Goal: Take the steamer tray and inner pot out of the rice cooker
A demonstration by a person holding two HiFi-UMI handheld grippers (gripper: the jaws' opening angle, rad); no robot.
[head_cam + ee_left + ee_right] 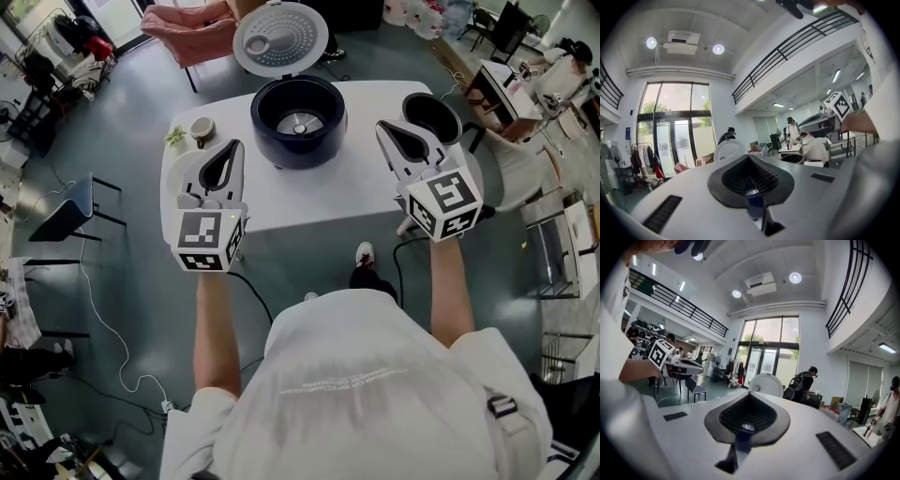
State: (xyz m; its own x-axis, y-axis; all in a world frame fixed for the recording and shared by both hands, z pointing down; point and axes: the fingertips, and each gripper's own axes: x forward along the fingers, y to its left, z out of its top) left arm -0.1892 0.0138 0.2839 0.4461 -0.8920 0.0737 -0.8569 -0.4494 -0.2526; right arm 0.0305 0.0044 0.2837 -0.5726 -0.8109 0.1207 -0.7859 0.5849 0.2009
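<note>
The dark blue rice cooker (298,122) stands open at the back middle of the white table (319,192), its round white lid (279,37) tipped back. Its well holds no pot, and the heating plate shows inside. A dark inner pot (432,116) sits on the table to the right of it. My left gripper (236,146) hovers shut and empty left of the cooker, over a pale round piece (185,178) that it partly hides. My right gripper (382,127) is shut and empty between cooker and pot. The lid (729,149) shows past my left gripper (749,157), and likewise the lid (765,384) past my right gripper (749,394).
A small cup (202,128) and a green sprig (175,138) sit at the table's back left corner. A pink-draped chair (192,28) stands behind the table, and a cable (103,328) trails over the floor at left. Desks and people stand further off.
</note>
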